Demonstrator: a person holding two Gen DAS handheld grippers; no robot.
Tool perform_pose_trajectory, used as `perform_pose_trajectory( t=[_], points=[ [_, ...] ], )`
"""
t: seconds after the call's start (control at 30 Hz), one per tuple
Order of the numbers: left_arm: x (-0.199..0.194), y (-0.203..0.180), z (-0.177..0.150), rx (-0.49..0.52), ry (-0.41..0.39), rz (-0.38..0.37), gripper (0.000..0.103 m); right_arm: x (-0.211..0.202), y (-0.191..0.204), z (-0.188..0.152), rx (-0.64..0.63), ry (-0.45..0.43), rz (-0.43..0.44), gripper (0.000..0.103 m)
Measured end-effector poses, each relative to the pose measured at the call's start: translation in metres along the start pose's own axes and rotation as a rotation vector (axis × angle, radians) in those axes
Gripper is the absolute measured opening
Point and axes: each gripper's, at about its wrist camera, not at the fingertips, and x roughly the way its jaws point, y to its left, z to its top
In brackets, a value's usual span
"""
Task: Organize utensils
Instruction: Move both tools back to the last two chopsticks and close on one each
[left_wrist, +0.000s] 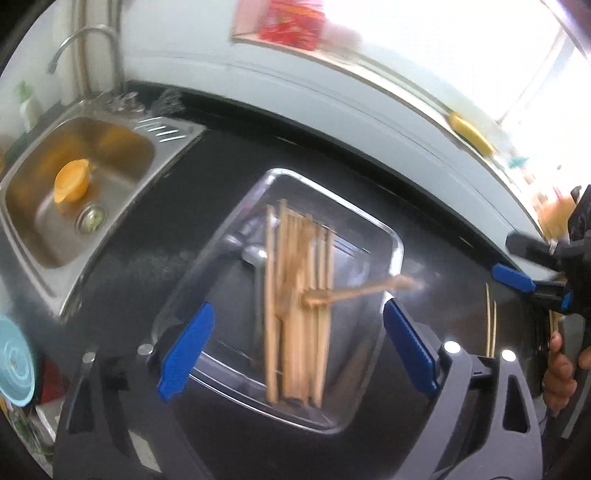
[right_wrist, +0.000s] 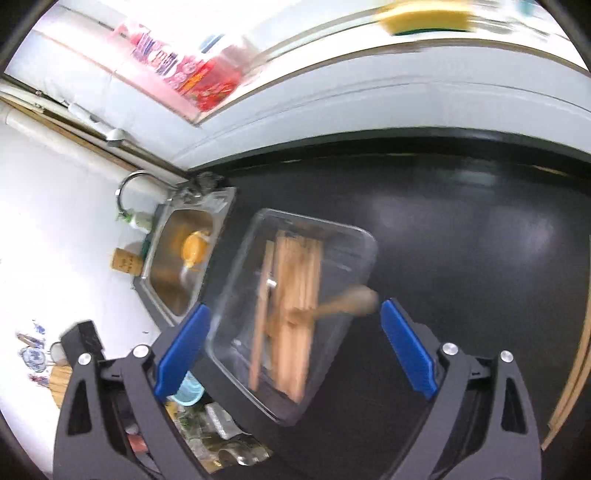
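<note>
A clear rectangular tray (left_wrist: 391, 236) sits on the black counter. It holds a bundle of wooden chopsticks (left_wrist: 295, 295) and a metal spoon (left_wrist: 255, 254). A wooden spoon (left_wrist: 362, 290) lies across the chopsticks, its bowl over the tray's right rim. My left gripper (left_wrist: 297, 308) hangs open above the tray, nothing between its blue pads. In the right wrist view the same tray (right_wrist: 365, 236), chopsticks (right_wrist: 295, 295) and wooden spoon (right_wrist: 351, 301) lie below my right gripper (right_wrist: 294, 308), which is open and empty. The right gripper (left_wrist: 539, 290) also shows at the left view's right edge, held by a hand.
A steel sink (left_wrist: 33, 229) with an orange bowl (left_wrist: 72, 181) and a faucet (left_wrist: 85, 37) is left of the tray. Two thin wooden sticks (left_wrist: 490, 321) lie on the counter to the right. A blue plate (left_wrist: 14, 362) is at the near left; a yellow sponge (left_wrist: 469, 133) rests on the sill.
</note>
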Motion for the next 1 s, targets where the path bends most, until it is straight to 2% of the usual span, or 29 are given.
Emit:
perform_pose_trajectory(
  t=[0.2, 0.33, 0.5, 0.63, 0.7, 0.8, 0.9, 1.0],
  points=[
    [0.005, -0.078, -0.028, 0.133, 0.028, -0.027, 0.094, -0.068, -0.056, -0.067, -0.003, -0.086, -0.199, 0.091],
    [0.012, -0.136, -0.049, 0.219, 0.053, -0.043, 0.097, -0.121, -0.104, -0.120, 0.025, -0.154, -0.382, 0.091],
    [0.028, -0.201, -0.084, 0.325, 0.113, -0.085, 0.097, -0.156, -0.168, -0.176, 0.086, -0.154, -0.518, 0.091],
    [0.051, -0.244, -0.123, 0.437, 0.152, -0.093, 0.097, -0.148, -0.214, -0.206, 0.122, -0.090, -0.565, 0.091],
    [0.069, -0.257, -0.143, 0.493, 0.174, -0.089, 0.097, -0.131, -0.238, -0.221, 0.118, -0.027, -0.586, 0.091],
    [0.098, -0.266, -0.174, 0.564, 0.226, -0.066, 0.097, -0.106, -0.260, -0.238, 0.117, 0.041, -0.572, 0.091],
    [0.115, -0.258, -0.190, 0.564, 0.258, -0.025, 0.097, -0.084, -0.257, -0.241, 0.041, 0.053, -0.578, 0.091],
    [0.118, -0.243, -0.190, 0.517, 0.257, -0.043, 0.097, -0.072, -0.255, -0.240, 0.014, 0.040, -0.557, 0.091]
  ],
)
